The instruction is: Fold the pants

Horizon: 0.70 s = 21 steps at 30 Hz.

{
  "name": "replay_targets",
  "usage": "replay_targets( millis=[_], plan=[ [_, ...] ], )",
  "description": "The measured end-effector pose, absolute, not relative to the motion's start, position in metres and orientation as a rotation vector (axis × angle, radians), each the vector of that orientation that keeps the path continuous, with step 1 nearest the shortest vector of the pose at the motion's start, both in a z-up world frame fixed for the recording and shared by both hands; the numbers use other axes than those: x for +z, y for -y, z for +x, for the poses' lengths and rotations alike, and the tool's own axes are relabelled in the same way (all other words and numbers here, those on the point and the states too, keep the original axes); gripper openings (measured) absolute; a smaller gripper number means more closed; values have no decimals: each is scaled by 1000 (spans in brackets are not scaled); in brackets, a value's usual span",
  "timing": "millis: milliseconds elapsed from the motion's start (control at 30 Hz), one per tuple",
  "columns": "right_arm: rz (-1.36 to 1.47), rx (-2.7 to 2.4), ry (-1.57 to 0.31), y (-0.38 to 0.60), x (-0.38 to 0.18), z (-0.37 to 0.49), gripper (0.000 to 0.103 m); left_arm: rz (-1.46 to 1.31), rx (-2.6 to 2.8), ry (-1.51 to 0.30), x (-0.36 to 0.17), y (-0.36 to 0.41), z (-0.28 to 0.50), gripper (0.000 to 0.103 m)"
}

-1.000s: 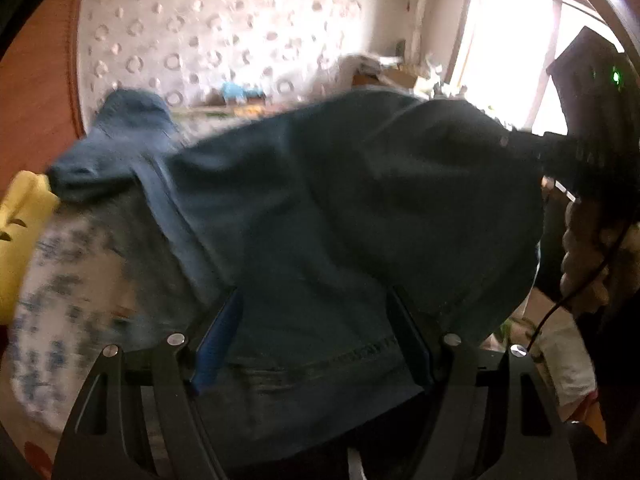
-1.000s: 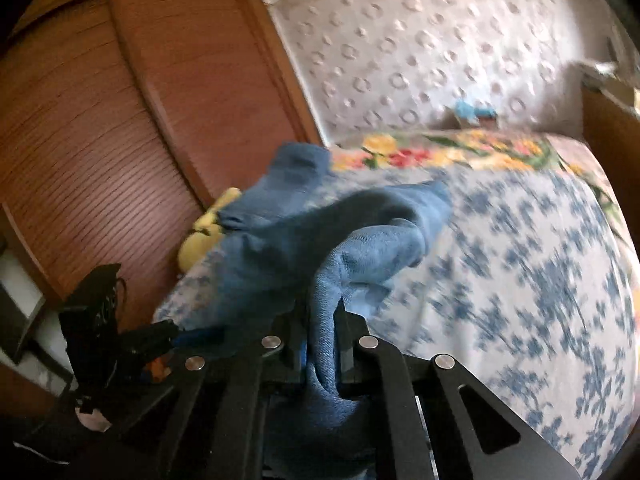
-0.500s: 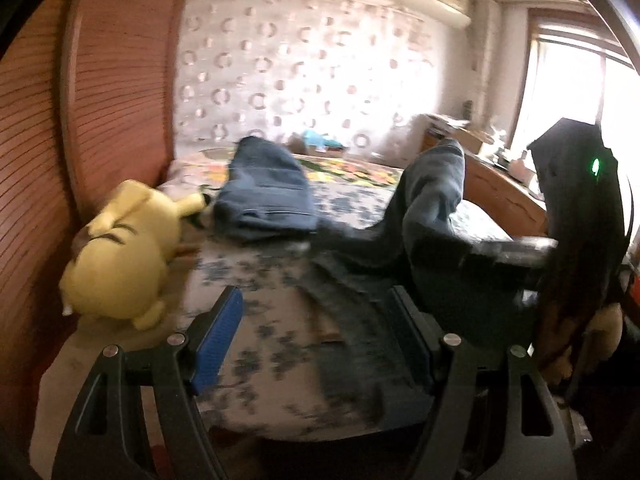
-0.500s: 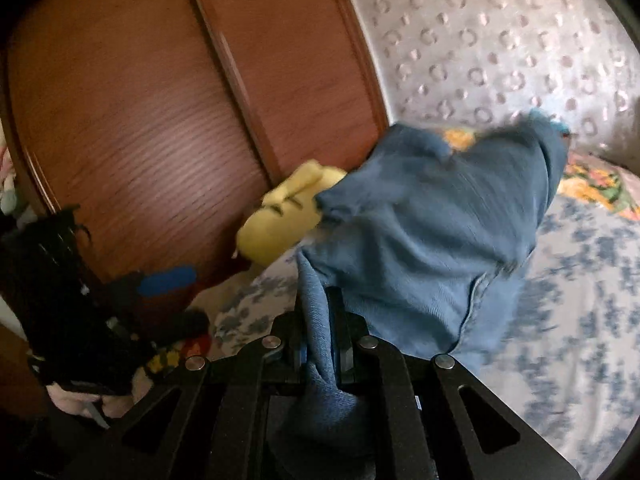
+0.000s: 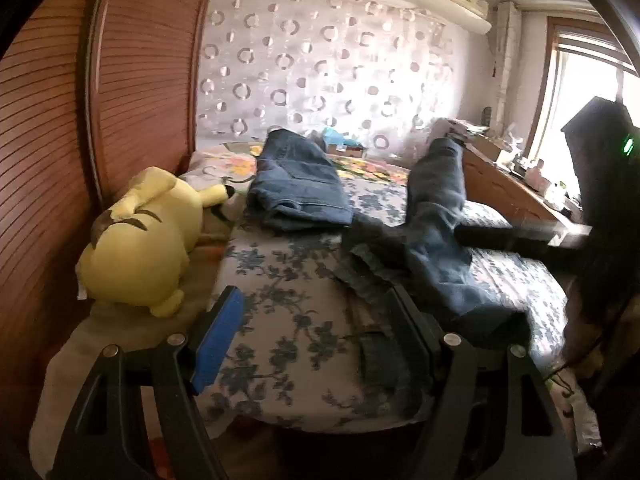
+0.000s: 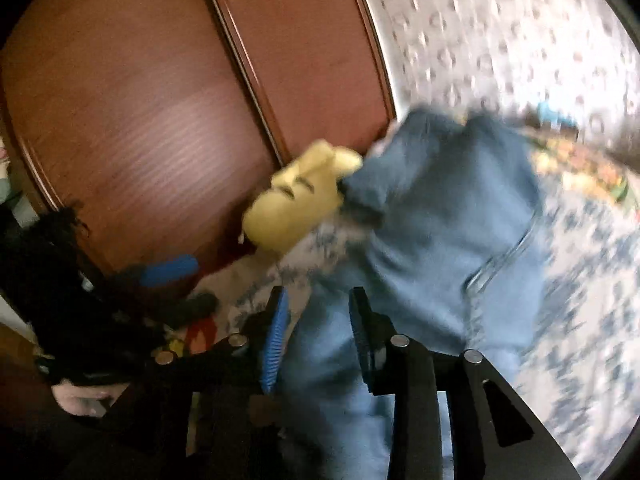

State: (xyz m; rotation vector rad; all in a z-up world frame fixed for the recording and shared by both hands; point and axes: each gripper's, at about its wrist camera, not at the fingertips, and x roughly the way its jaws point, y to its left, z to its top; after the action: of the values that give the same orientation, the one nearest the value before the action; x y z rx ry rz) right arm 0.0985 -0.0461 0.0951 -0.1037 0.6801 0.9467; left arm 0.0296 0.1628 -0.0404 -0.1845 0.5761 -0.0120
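Left claw [image 5: 316,316] is spread wide, nothing between its pads, over the bed [image 5: 280,320]. Pants [image 5: 432,248] lie crumpled on the bed just ahead and right of it. Right claw [image 6: 318,320] has just been opening; denim sits loosely between its parted pads, not pinched. Yellow plush [image 5: 140,240] lies left of the left claw.

Wooden wardrobe [image 5: 140,80], sunlit window [image 5: 584,92]

Black gripper frames, blue-padded fingers [image 5: 218,336] (silver screws)
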Motion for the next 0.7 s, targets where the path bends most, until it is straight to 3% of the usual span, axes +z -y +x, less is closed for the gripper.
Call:
replay_targets(
  millis=[133, 300, 567, 700],
  plan=[
    [-123, 891, -558, 76, 119, 88, 36, -166, -52, -574, -36, -143, 32, 75],
    [-222, 747, -512, 90, 101, 94, 36, -157, -113, -594, -41, -120, 43, 75],
    [-272, 715, -657, 40, 61, 180, 36, -125, -127, -710, -82, -102, 60, 75],
    [-275, 718, -685, 18, 60, 216, 46, -125, -101, -748, -101, -108, 59, 75]
  ],
)
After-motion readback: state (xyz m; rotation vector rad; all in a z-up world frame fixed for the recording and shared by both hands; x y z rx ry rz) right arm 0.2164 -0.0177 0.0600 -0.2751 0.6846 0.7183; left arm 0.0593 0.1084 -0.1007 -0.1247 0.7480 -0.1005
